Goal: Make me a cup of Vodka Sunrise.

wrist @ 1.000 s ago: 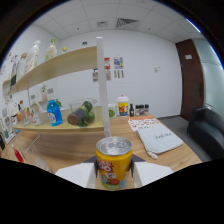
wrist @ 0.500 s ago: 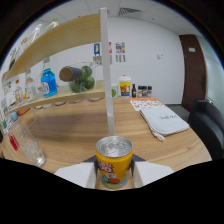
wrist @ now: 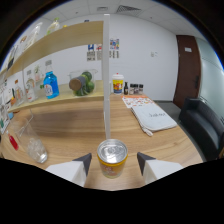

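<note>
A yellow drink can (wrist: 112, 159) with a silver pull-tab top stands upright between my two fingers, and my gripper (wrist: 113, 161) is shut on it. The can keeps its place between the fingers while the room shifts behind it. Over the wooden table (wrist: 75, 125), to the left of the fingers, stands a clear glass (wrist: 36, 147) with what looks like ice in it. A white post (wrist: 106, 75) rises just beyond the can.
Along the back of the table stand a blue bottle (wrist: 50, 85), a glass jar of green fruit (wrist: 82, 82), a yellow-lidded tub (wrist: 118, 83) and small dark bottles (wrist: 133, 89). A white bag (wrist: 152, 117) lies on the right. A black sofa (wrist: 200, 120) sits beyond the table's right edge.
The gripper has carried the can forward and lower over the table. The back shelf items look closer, and the clear glass at left now shows nearer the fingers.
</note>
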`<state>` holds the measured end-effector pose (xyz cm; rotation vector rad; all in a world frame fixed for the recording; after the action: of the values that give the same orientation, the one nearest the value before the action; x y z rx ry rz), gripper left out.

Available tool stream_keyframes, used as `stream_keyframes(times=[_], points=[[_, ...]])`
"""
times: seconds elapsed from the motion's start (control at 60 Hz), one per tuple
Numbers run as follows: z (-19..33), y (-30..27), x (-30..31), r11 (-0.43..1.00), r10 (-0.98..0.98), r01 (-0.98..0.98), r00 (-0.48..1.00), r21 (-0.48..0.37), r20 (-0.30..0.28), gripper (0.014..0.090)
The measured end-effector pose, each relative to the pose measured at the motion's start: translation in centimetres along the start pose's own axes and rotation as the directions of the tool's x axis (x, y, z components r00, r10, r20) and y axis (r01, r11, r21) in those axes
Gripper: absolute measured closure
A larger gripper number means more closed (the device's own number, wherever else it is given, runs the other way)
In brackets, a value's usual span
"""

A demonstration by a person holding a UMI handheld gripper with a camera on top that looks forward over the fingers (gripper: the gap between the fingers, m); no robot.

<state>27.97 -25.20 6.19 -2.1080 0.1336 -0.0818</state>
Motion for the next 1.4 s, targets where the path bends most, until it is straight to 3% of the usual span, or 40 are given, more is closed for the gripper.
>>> stream_keyframes(times=[0.117,0.317,0.517,0.817,1.117,1.183,1.4], points=[[-3.9,-2.0,-1.1,0.999,0.023,-0.023,1.000,0.035,-0.010,0.0194],[-10.4,-3.3,-7.5,0.994,0.002,-0.006,0.999,0.110,0.033,0.0197],[-13.0,-0.7,-16.2,0.996,0.012,-0.021,0.994,0.087,0.108,0.0199],[-12.0,-6.4,-27.9,0.984,-0.007,-0.031,0.978,0.177,0.208,0.0197],[-5.9,-14.9,-34.3,0.962,-0.063,0.000,0.973,0.273,0.220,0.0202],[-4.0,-15.9,-35.1,0.960,-0.085,0.025,0.975,0.280,0.206,0.0240],[1.5,-16.5,-35.4,0.977,-0.074,0.043,0.987,0.211,0.144,0.0500]])
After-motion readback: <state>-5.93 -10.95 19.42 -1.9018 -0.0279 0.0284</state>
